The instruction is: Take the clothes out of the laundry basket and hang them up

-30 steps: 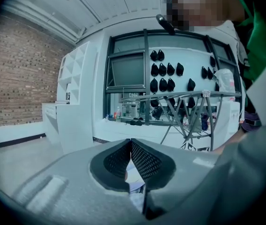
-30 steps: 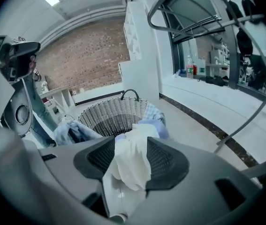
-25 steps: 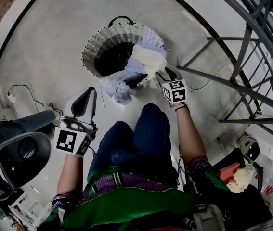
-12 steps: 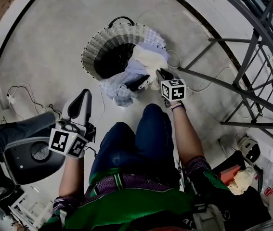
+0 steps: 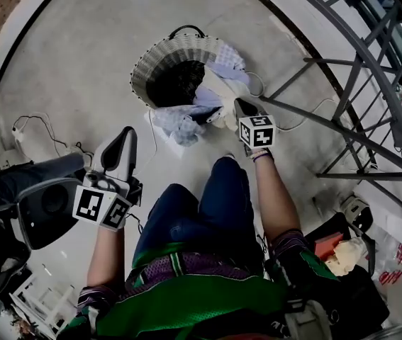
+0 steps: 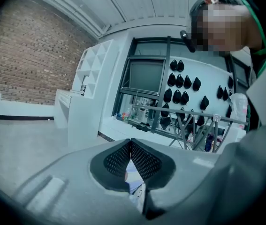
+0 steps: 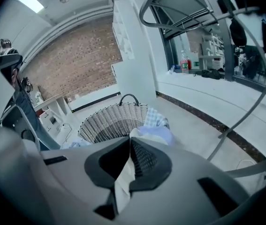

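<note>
A woven laundry basket stands on the floor with clothes spilling over its near rim: a cream garment and pale blue checked pieces. My right gripper is at that rim. Its jaws have just been closing, and they are now shut on a fold of the cream garment, with the basket right behind my right gripper. My left gripper hangs left of the person's knee, apart from the clothes. In its own view the left gripper is shut with nothing pinched.
A grey metal rack with slanted bars fills the right side, close to the right gripper. Cables lie on the floor at left, beside a dark rounded seat. The person's blue-trousered legs are below the basket. Bags sit lower right.
The right jaws went from open over the clothes to shut on the cream garment. Both grippers have come up a little, and the garment's fold has lifted with the right one.
</note>
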A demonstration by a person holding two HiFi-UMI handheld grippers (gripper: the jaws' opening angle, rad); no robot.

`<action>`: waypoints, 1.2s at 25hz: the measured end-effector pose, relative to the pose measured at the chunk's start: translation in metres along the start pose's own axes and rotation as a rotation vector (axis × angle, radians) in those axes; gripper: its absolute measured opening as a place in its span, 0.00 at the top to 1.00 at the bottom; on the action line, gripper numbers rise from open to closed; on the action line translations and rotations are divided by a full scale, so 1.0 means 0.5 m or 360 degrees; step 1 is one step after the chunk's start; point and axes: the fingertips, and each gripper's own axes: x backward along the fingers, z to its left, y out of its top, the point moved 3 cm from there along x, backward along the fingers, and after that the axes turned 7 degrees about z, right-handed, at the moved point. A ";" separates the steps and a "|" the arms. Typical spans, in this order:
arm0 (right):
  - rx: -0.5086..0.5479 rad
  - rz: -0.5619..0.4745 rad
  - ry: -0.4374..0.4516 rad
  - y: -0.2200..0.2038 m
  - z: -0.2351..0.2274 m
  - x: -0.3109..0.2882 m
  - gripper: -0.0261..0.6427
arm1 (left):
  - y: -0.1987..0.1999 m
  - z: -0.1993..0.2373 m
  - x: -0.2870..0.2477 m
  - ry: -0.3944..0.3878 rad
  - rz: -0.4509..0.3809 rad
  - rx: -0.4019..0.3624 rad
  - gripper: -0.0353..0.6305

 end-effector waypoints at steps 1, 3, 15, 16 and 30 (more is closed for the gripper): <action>0.0011 -0.0009 -0.0003 0.014 0.008 0.019 0.94 | 0.020 -0.008 0.012 -0.0010 -0.0022 0.0011 0.92; 0.0027 -0.0026 -0.0004 0.040 0.024 0.057 0.94 | 0.055 -0.020 0.038 -0.0014 -0.0048 0.0017 0.92; 0.0136 -0.0167 -0.0027 0.262 0.137 0.343 0.95 | 0.300 -0.091 0.208 -0.0061 -0.0157 0.0017 0.92; 0.0141 -0.0185 -0.0038 0.281 0.145 0.373 0.95 | 0.321 -0.101 0.225 -0.0071 -0.0174 0.0013 0.92; 0.0225 -0.0482 -0.0199 0.452 0.269 0.726 0.95 | 0.458 -0.156 0.446 -0.0092 -0.0311 -0.0130 0.92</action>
